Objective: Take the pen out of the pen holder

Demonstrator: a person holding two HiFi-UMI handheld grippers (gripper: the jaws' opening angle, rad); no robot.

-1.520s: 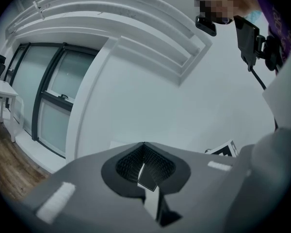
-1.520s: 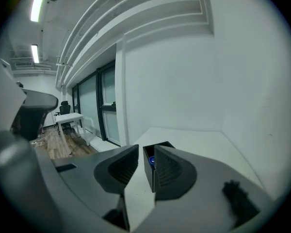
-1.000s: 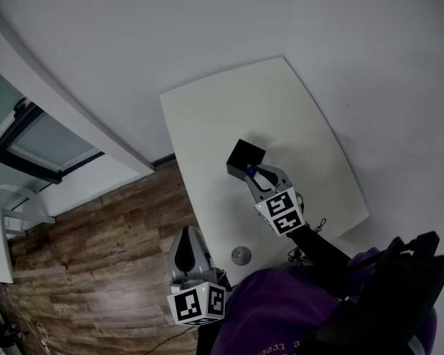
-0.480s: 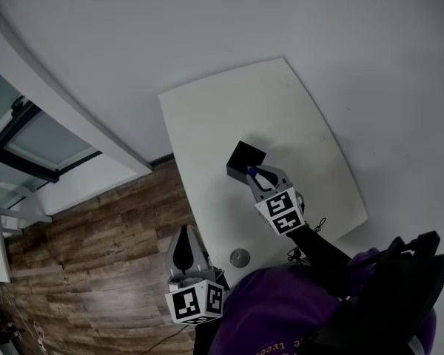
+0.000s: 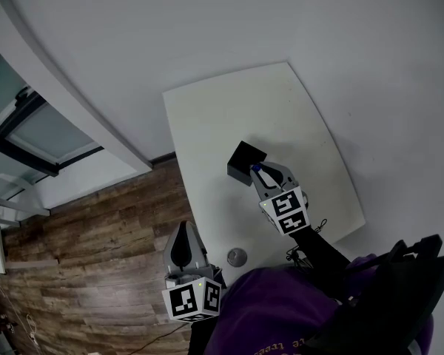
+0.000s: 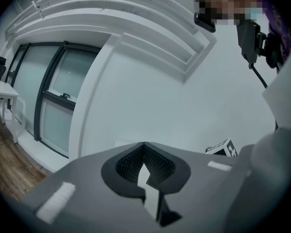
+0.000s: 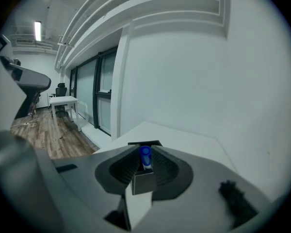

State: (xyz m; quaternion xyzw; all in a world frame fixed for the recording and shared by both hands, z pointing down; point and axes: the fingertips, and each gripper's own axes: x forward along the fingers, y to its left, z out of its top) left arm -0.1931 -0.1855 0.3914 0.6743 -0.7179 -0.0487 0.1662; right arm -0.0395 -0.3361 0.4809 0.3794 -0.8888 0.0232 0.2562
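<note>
while the right gripper (image 5: 258, 172) clamps the pen (image 7: 145, 156), its shaft is hidden.

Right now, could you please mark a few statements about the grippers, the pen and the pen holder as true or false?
1. The right gripper is shut on a blue-tipped pen. True.
2. The left gripper grips the pen holder. False: its jaws are shut on nothing, away from the holder.
3. The pen holder is black and stands on the white table. True.
4. The floor beside the table is carpeted. False: it is wood planks.
</note>
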